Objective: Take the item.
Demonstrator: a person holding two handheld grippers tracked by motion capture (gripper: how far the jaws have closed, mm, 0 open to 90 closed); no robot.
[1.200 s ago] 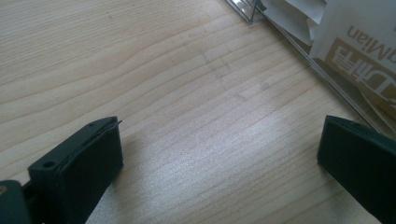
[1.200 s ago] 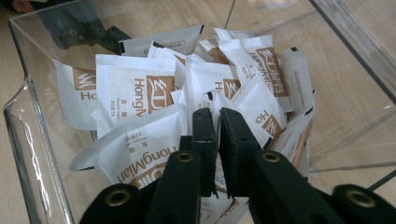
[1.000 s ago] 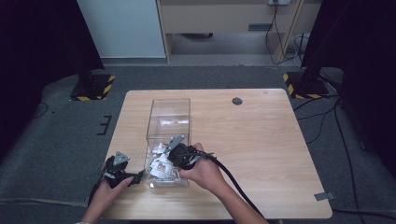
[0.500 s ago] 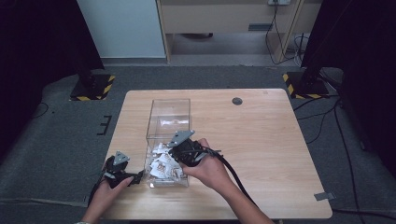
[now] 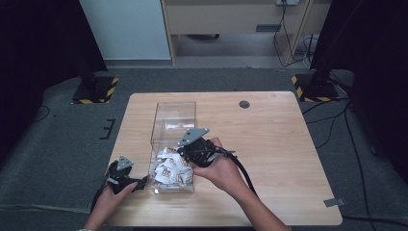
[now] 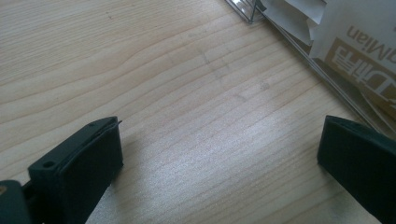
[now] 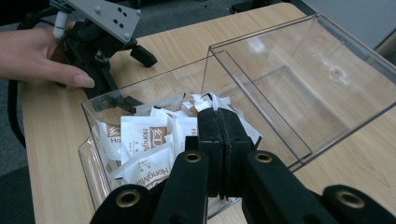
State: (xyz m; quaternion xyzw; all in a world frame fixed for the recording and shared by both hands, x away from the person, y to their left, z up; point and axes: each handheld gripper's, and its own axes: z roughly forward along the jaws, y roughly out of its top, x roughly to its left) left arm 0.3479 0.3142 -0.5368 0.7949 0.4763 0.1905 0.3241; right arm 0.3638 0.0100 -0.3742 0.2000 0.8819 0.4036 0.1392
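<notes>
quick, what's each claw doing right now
left claw: open, nothing between its jaws
right claw: shut; whether it pinches a packet cannot be told

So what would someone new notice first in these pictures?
Probably the clear plastic box on the wooden table, its near end heaped with white sachets. Next, the right gripper above that heap, jaws pressed together. The left gripper rests on the table beside the box, jaws open.
</notes>
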